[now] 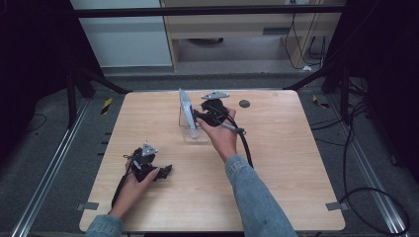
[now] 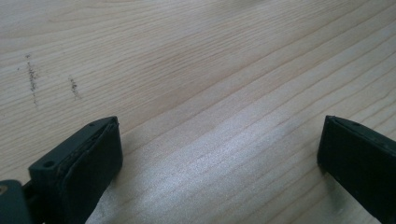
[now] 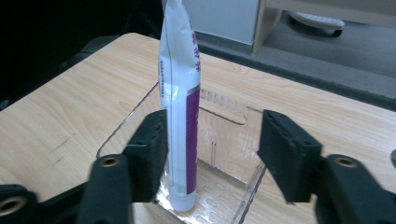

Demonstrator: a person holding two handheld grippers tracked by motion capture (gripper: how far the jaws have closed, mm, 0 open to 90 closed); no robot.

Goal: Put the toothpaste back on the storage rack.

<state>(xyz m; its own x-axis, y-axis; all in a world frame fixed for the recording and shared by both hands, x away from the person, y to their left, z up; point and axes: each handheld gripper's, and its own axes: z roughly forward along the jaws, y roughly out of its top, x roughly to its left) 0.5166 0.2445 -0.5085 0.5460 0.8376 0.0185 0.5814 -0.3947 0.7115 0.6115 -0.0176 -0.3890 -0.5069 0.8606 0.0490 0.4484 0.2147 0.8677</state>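
Wooden table, tube top cropped

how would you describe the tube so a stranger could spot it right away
On the wooden table, look toward the far middle, where a clear plastic bin sits. The toothpaste tube stands upright inside it, cap down, between the open jaws of the right claw. It is the one tall white and purple thing there.
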